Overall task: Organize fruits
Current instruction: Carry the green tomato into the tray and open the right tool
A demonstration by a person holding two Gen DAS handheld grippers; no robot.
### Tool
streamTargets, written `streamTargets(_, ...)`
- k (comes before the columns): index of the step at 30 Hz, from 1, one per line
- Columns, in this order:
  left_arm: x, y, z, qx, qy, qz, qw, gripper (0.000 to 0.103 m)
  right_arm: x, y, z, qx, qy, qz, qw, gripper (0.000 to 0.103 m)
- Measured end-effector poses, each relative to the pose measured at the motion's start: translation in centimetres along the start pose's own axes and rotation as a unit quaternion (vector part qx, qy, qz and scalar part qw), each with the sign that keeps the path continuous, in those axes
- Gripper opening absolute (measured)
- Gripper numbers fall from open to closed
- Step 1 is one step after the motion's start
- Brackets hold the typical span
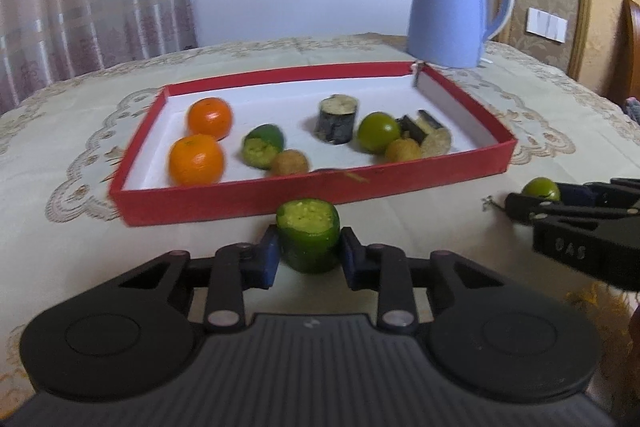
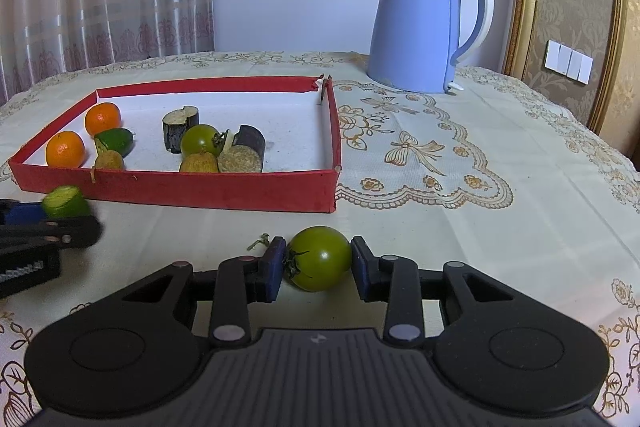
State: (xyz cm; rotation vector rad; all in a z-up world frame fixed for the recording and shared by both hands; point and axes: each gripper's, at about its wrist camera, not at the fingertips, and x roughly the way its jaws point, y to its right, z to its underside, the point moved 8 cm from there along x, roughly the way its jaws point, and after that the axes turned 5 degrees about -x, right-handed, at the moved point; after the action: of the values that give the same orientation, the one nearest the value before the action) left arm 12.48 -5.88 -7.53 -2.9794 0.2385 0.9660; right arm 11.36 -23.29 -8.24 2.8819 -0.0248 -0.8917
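Left tongs (image 1: 308, 253) clamp a cut green fruit (image 1: 308, 241) above the counter (image 1: 440, 227), just before the red tray (image 1: 320, 193); right tongs (image 2: 318, 263) clamp a green tomato (image 2: 319, 258) nearby.

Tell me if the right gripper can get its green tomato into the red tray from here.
Probably yes: the right gripper is shut on the green tomato, and bare cloth lies before the low wall of the red tray.
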Motion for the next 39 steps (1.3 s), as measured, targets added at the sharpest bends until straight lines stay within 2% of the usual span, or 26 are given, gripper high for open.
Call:
streamTargets(8, -0.5, -2.4, 0.1, -0.02, -0.003, -0.024, 0.9995, 0.028, 0.0, 0.0, 0.0, -0.004, 0.001, 0.003, 1.0, 0.034)
streamTargets(21, -0.2, -3.0, 0.3, -0.024, 0.001, -0.019, 0.9995, 0.028, -1.0, -1.6, -0.2, -0.022, 0.009, -0.006, 1.0, 0.034)
streamTargets(30, 0.1, -3.1, 0.2, -0.022, 0.009, -0.017, 0.9996, 0.029, -3.4, -2.4, -2.7, -0.035, 0.045, -0.019, 0.998, 0.034)
streamTargets(39, 0.6, -3.8, -0.3, -0.032, 0.008, -0.014, 0.9994, 0.029, -2.9, -4.4, -5.8, -0.062, 0.068, -0.025, 0.995, 0.034)
